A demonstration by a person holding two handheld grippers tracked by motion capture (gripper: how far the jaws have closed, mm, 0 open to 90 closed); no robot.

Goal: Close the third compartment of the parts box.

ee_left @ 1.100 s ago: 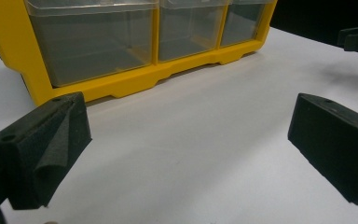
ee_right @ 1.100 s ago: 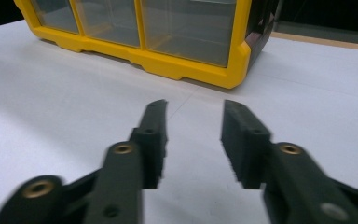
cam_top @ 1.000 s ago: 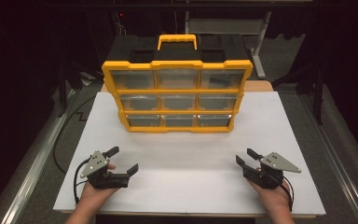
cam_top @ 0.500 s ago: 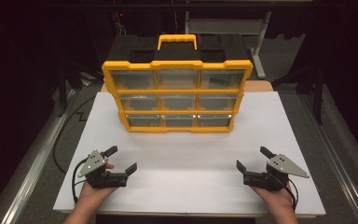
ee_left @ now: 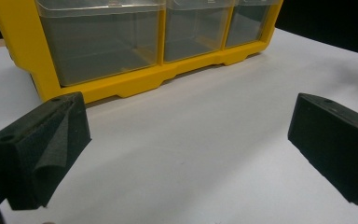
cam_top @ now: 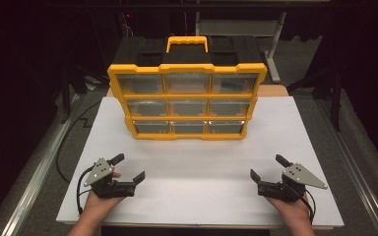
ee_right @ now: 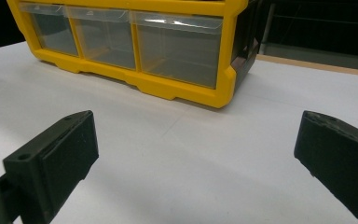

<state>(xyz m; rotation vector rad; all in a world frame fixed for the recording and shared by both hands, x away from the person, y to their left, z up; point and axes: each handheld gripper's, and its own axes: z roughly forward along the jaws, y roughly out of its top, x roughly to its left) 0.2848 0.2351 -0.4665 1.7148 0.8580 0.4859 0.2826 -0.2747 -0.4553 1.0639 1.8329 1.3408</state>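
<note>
- Both grippers rest low on the white board [cam_top: 197, 167]: our left gripper [cam_top: 128, 168] at the lower left of the high view, jaws spread with nothing between them.
- Our right gripper [cam_top: 269, 168], at the lower right, has just been opening its jaws; they stand wide and empty.
- At upper centre stands the yellow drawer organizer [cam_top: 187, 101], well apart from both grippers, all clear drawers looking closed.
- We judge this the start, before any reach.
- Next calls for picking one drawer and bringing a gripper up to its front lip.
</note>
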